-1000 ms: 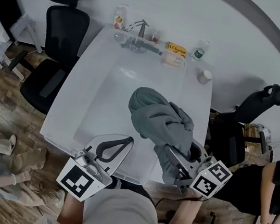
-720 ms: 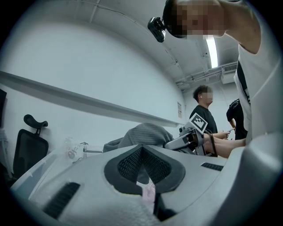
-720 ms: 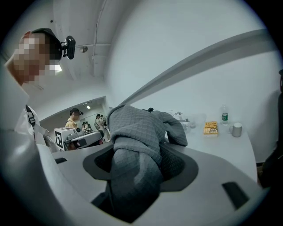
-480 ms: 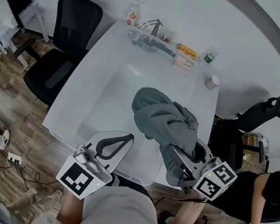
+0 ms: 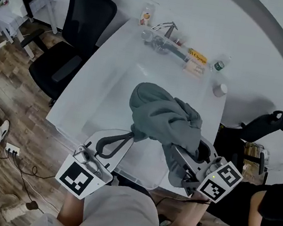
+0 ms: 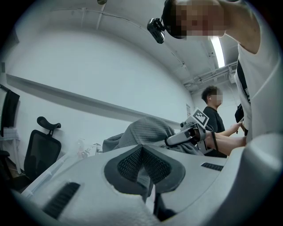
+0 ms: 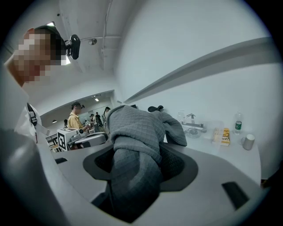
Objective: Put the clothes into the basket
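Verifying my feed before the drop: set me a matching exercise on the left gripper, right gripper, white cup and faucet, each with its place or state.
Things: 1 left gripper; 2 right gripper; 3 white cup; 4 faucet.
States: A shut on a thick bunch of the grey garment; B by the table's far right corner; C shut on a thin edge of the grey garment; D at the table's far edge, toward its left end.
Pairs: 1-C, 2-A, 3-B, 4-D.

A black chair (image 5: 74, 35) stands beside the table (image 5: 102, 72) bearing a faucet (image 5: 165, 31), bottle (image 5: 219, 65) and cup (image 5: 220, 89).
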The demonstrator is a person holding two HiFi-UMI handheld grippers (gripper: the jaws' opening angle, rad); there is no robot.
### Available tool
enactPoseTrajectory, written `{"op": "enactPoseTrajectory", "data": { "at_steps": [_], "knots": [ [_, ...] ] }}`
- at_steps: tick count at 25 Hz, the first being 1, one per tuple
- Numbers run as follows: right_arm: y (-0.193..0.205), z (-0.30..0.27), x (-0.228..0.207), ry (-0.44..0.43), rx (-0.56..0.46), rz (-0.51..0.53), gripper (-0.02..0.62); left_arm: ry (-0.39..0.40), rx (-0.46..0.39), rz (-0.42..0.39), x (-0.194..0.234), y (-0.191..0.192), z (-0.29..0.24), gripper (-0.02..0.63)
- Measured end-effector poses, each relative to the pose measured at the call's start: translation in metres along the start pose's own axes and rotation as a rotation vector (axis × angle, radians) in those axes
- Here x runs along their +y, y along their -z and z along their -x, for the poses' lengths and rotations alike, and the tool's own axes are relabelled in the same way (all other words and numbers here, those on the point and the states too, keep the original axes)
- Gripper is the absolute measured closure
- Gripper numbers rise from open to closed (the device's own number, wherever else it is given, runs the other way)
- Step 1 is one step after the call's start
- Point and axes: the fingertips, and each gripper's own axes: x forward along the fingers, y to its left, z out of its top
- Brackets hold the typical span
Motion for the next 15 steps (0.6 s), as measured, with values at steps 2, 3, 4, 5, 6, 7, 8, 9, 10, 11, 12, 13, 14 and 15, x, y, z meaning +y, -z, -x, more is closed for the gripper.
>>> {"op": "enactPoseTrajectory", "data": {
  "at_steps": [2,3,4,5,6,7,8,9,10,11,12,13,14,15],
  "knots": [
    [0.001,-0.008,0.003,-0.014,0.015,0.007,0.333,-0.019,0.001,0.003,0.005,0.001,0.005,0.6],
    [0.001,-0.012,0.004,-0.022,0.021,0.012,0.333,-0.028,0.002,0.005,0.007,0.003,0.007,0.6],
    [0.002,-0.015,0.005,-0.031,0.027,0.018,0.333,-0.038,0.003,0.005,0.009,0.004,0.008,0.6],
    [0.002,-0.019,0.006,-0.04,0.034,0.025,0.333,-0.048,0.004,0.006,0.011,0.005,0.009,0.6],
    [0.002,-0.023,0.007,-0.05,0.04,0.031,0.333,-0.058,0.004,0.008,0.012,0.006,0.011,0.6],
    [0.002,-0.028,0.01,-0.063,0.045,0.036,0.333,-0.068,0.004,0.009,0.014,0.007,0.013,0.6],
    [0.002,-0.033,0.013,-0.08,0.048,0.038,0.333,-0.077,0.004,0.01,0.016,0.007,0.016,0.6],
    [0.001,-0.038,0.016,-0.1,0.05,0.038,0.333,-0.088,0.006,0.011,0.018,0.007,0.019,0.6],
    [0.0,-0.044,0.02,-0.121,0.052,0.039,0.333,-0.099,0.008,0.013,0.021,0.008,0.021,0.6],
    [-0.001,-0.051,0.022,-0.142,0.055,0.039,0.333,-0.111,0.009,0.015,0.024,0.008,0.024,0.6],
    [0.0,-0.058,0.024,-0.161,0.062,0.039,0.333,-0.123,0.01,0.016,0.026,0.008,0.026,0.6],
    [0.003,-0.065,0.025,-0.177,0.072,0.037,0.333,-0.136,0.011,0.018,0.028,0.009,0.028,0.6],
    [0.007,-0.071,0.026,-0.193,0.084,0.032,0.333,-0.149,0.013,0.02,0.03,0.01,0.031,0.6],
    [0.012,-0.078,0.027,-0.21,0.097,0.025,0.333,-0.162,0.016,0.022,0.032,0.011,0.034,0.6]
  ]
}}
